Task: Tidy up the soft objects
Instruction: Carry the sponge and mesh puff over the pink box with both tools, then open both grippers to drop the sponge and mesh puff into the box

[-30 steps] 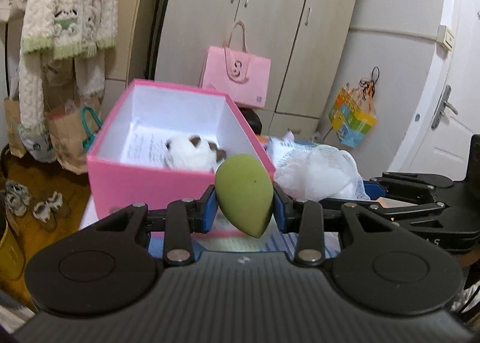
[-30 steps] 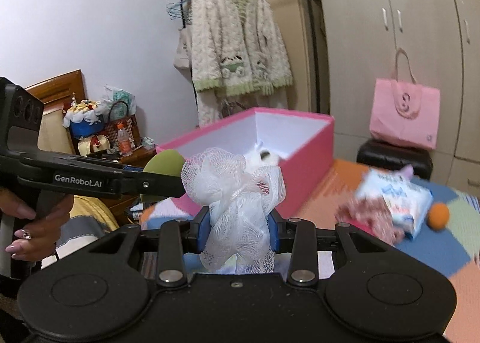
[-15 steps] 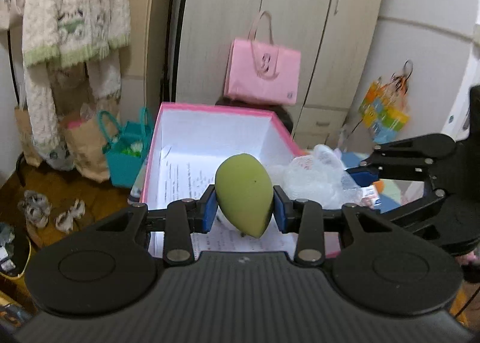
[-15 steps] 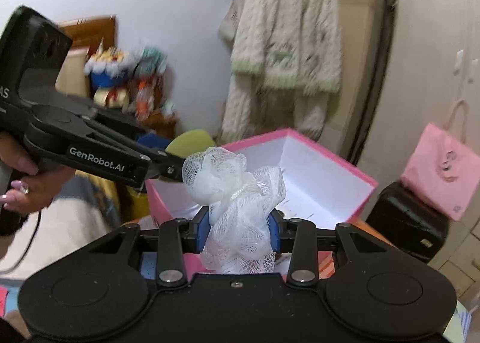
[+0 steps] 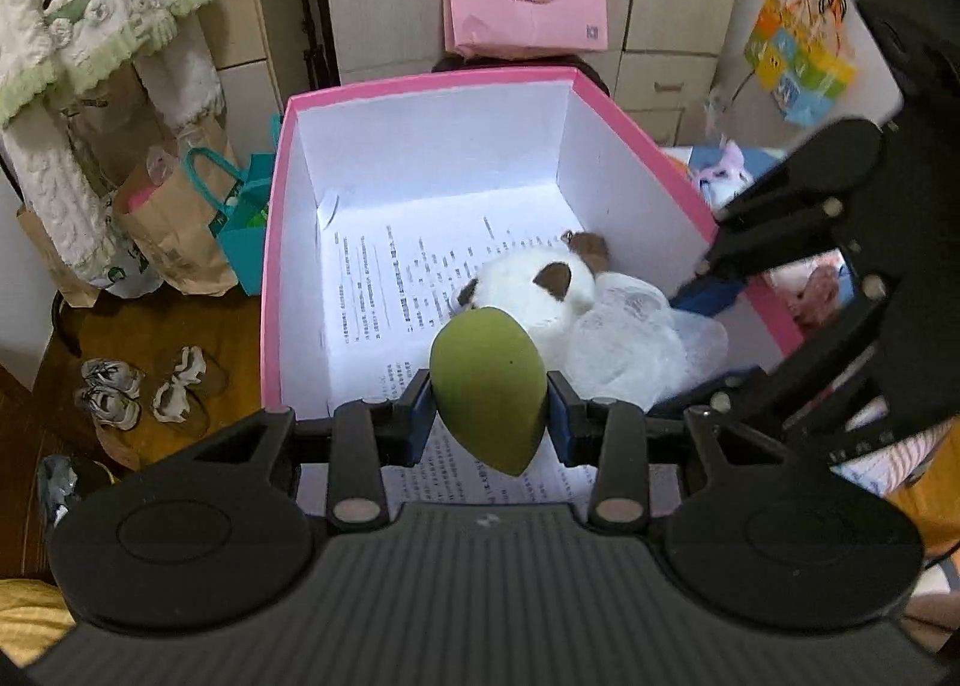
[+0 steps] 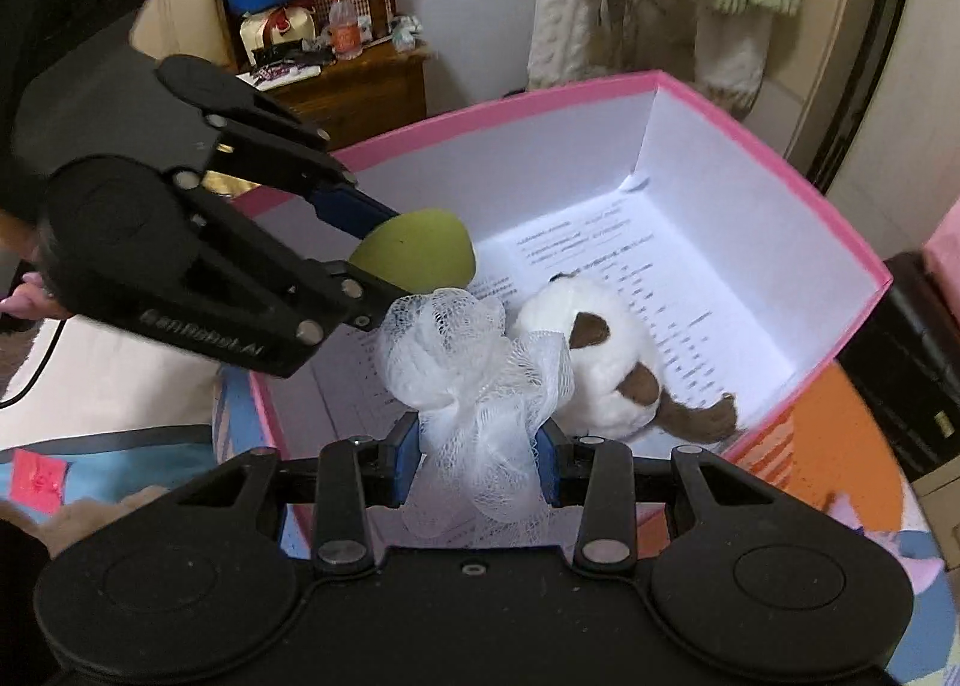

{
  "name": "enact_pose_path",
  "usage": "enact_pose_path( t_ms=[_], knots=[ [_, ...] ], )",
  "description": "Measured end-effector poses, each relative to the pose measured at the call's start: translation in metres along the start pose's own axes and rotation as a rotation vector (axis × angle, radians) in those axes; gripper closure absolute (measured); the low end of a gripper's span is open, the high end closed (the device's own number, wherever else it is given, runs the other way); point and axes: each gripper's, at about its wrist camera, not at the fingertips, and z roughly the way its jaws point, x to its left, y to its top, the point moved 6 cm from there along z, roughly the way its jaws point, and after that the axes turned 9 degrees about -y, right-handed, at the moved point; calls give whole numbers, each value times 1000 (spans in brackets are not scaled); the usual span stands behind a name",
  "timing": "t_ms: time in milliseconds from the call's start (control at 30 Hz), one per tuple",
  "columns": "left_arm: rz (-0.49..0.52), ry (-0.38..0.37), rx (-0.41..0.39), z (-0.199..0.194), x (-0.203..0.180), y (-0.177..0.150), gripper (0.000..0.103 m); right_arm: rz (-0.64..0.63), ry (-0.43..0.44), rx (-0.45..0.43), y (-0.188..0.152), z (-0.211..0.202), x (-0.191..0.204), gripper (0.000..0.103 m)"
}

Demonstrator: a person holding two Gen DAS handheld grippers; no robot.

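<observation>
**Both grippers over the box, each with a soft thing clamped**

While both grippers pointed down into the pink box [image 5: 273, 242], each had its load squarely between its blue pads. The left gripper [image 5: 489, 416] was closed on the green sponge [image 5: 489, 386], pads pressing its two sides, its pointed tip hanging below them over the printed paper [image 5: 384, 278] that lined the box floor. The right gripper [image 6: 479, 461] was closed on the white mesh puff [image 6: 474, 368], pinched at its narrow waist, with the fuller part bulging out beyond the pads. In the right wrist view the left gripper [image 6: 384, 251] reached in from the left side, the sponge [image 6: 414, 257] just above and beside the puff. A white and brown plush [image 6: 606, 368] lay on the box floor, close against the puff.

A second before, both grippers had been outside the box, looking at its near wall from the side, with the plush barely visible over the rim. Since then they had come over the opening and tipped downward, so the whole floor showed. Neither grip had changed.
</observation>
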Motion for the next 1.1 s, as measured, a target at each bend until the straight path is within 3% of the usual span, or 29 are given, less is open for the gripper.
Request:
enact_pose_path(
  t_ms=[100,300,433,633,767,933,1100],
  knots=[
    [-23,0,20,3,5,-1,65,14,56,16,5,6,-3,57],
    [-19,-1,6,2,3,1,62,10,39,15,8,16,-4,51],
    [-16,12,-17,-5,3,2,47,8,34,-11,7,11,-2,42],
    [-26,-9,-62,-24,-2,6,41,29,3,-83,5,-12,-1,37],
    [-16,-8,-92,-36,-10,7,38,49,4,-96,5,-20,0,22],
    [-14,29,-103,-46,-16,9,35,65,-21,-111,6,-26,0,20],
    [13,14,-125,-70,-33,9,33,92,-33,-183,-5,-58,-3,20]
  ],
)
